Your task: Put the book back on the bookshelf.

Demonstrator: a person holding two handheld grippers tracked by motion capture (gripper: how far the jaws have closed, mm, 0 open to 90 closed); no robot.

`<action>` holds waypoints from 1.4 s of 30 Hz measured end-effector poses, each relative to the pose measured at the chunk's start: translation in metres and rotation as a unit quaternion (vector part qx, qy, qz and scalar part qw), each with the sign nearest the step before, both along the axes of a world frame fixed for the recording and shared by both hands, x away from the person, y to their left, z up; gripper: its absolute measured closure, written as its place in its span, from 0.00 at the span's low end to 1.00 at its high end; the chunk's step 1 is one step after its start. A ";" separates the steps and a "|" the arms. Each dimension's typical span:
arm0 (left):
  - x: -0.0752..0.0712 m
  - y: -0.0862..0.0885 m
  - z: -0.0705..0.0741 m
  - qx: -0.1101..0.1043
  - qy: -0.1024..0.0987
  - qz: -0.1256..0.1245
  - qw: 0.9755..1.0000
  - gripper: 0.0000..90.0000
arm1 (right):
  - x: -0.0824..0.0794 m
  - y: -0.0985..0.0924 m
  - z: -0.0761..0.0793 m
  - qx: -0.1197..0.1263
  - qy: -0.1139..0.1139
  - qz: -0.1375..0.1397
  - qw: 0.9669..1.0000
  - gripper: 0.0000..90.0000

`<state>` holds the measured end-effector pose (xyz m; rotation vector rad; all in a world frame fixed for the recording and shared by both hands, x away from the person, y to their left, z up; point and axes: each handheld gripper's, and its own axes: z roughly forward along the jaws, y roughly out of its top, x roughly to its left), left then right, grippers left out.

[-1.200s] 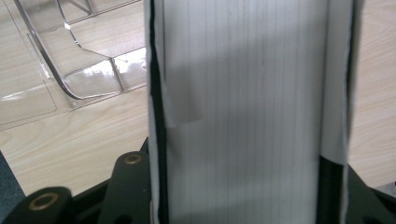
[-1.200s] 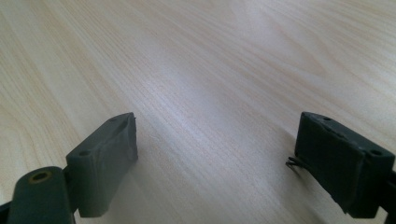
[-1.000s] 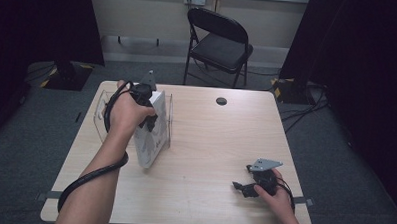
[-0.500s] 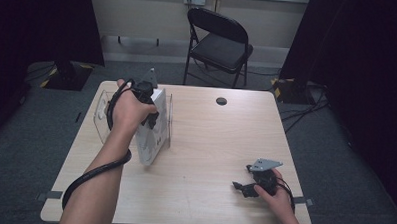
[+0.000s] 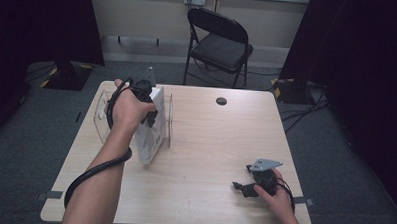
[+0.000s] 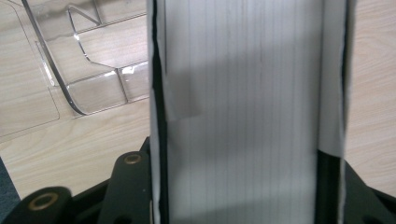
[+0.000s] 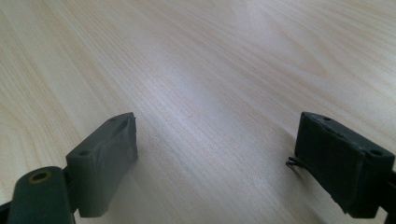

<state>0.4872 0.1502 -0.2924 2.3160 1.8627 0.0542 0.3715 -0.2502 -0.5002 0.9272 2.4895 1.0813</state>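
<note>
Left gripper view: white box (image 6: 243, 112) clamped upright inside the left gripper (image 6: 243, 186).

In the high view the left hand (image 5: 129, 109) covers most of the left gripper (image 5: 146, 97), so its fingers cannot be made out there. The white box (image 5: 153, 125) is partly masked by that hand and forearm — its small printed marks are too small to read. In the left gripper view the same box (image 6: 247, 112) runs off the top and bottom edges and hides the fingers' inner faces. The clear plastic tray (image 5: 102, 119), near the surface's left edge, lies partly behind the box. The small dark round thing (image 5: 221, 101) near the far edge is too small to identify. The right gripper (image 7: 215, 154) is cut off at the bottom edge — its body unseen.
</note>
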 end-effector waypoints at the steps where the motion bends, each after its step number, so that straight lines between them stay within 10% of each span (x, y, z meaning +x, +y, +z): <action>1: 0.000 0.000 0.000 -0.002 0.003 -0.002 1.000 0.59 | 0.000 0.000 0.000 0.000 0.000 0.000 1.000 0.14; 42: 0.014 -0.008 -0.010 0.001 -0.028 0.031 0.999 0.59 | 0.000 0.000 0.000 0.000 0.000 0.000 1.000 0.13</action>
